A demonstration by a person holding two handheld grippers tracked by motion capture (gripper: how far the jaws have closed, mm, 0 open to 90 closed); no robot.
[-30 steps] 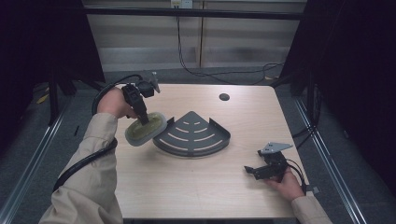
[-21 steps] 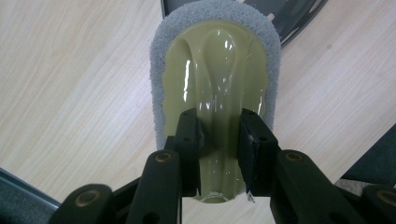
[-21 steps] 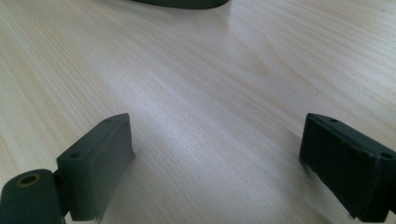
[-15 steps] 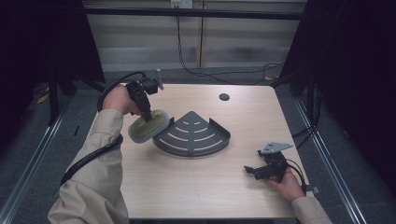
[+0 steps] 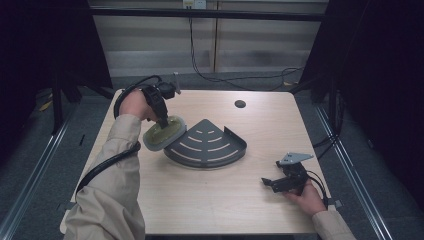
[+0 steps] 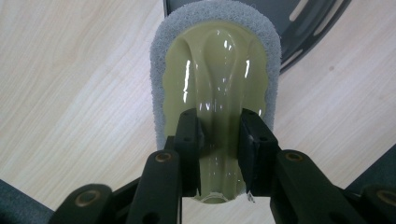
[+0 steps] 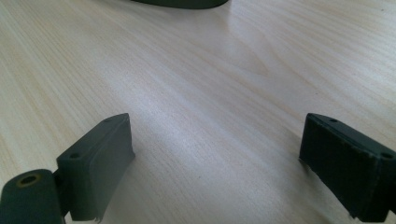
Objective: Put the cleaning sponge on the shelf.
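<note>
A scrubber (image 5: 161, 133) (image 6: 215, 88) with a glossy yellow-green handle and a grey pad hangs tilted above the table. My left gripper (image 5: 163, 121) (image 6: 218, 140) is shut on its raised handle ridge. Its far end reaches over the left rim of a dark grey fan-shaped slotted rack (image 5: 207, 145) (image 6: 303, 23) at the table's middle. My right gripper (image 5: 268, 182) (image 7: 215, 154) rests low on the wood near the front right, open, with bare table between its jaws. The rack's front edge (image 7: 182, 3) lies far ahead of it.
The light wooden table (image 5: 200, 200) has a small round black hole (image 5: 240, 104) near its back edge. Cables trail off the left gripper over the table's left side. Dark floor and metal rails surround the table.
My left gripper has carried the scrubber to the right, from beside the rack to over its left rim. The right gripper has stayed still.
</note>
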